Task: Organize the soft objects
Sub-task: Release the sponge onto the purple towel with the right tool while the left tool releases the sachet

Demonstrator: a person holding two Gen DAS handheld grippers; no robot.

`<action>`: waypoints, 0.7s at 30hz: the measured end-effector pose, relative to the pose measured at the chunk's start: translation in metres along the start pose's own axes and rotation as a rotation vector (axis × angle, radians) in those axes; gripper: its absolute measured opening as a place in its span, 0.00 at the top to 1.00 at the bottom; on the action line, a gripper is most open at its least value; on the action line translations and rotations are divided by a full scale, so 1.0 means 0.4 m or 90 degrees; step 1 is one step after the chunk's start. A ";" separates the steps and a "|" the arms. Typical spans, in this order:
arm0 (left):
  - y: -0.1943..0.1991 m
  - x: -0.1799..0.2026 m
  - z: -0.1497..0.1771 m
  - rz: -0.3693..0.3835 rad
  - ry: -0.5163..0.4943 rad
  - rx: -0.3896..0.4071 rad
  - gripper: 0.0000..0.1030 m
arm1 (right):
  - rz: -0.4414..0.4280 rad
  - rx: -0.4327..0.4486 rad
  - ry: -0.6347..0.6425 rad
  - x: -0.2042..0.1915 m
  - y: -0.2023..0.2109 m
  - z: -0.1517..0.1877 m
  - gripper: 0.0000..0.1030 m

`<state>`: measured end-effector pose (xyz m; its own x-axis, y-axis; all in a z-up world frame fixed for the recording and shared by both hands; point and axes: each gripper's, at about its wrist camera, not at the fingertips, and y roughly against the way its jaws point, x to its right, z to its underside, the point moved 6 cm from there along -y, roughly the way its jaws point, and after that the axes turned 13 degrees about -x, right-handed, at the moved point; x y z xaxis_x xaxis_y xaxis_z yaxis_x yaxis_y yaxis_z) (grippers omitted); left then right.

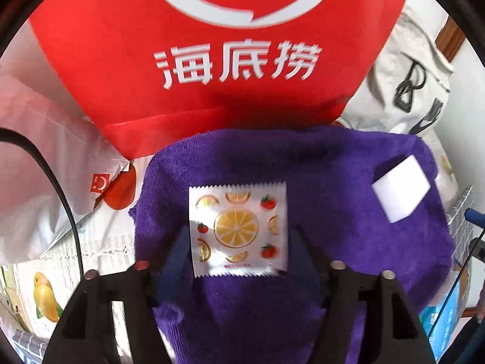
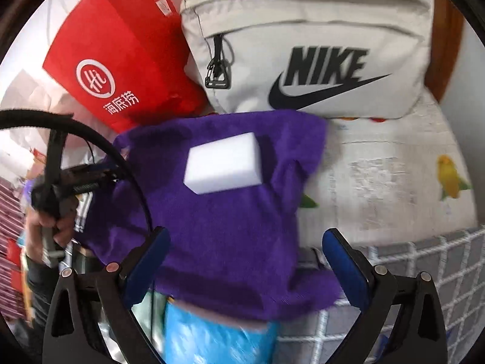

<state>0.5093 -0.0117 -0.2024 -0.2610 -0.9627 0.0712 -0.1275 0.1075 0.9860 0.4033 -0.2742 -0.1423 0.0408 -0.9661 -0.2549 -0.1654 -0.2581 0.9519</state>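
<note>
Left gripper [image 1: 239, 242] fingers [image 1: 178, 248] apart, sachet [image 1: 238, 230] lying flat between them, pads clear of its side edges. Right gripper [image 2: 245, 257] fingers [image 2: 342, 261] spread wide, nothing between, above the towel's near edge. Purple towel [image 1: 348, 242] carries everything; red paper bag [image 1: 218, 60] and grey Nike bag [image 2: 318, 45] sit past its far edge. White sponge block [image 2: 224, 163] rests near the towel's far right corner, well apart from the sachet.
</note>
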 end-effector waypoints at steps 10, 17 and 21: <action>0.139 0.057 0.152 0.009 -0.010 0.052 0.28 | -0.018 0.051 -0.042 0.024 0.088 0.130 0.07; 0.228 0.186 0.346 0.021 -0.094 0.097 0.28 | -0.001 0.123 -0.046 -0.001 0.158 0.250 0.07; 0.221 0.265 0.444 0.038 -0.137 0.095 0.28 | 0.024 0.142 -0.023 -0.031 0.185 0.325 0.07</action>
<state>0.3005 -0.0602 -0.1345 -0.4675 -0.8805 0.0784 -0.2419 0.2127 0.9467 0.2626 -0.2809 -0.0909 -0.0039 -0.9732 -0.2300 -0.3800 -0.2113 0.9005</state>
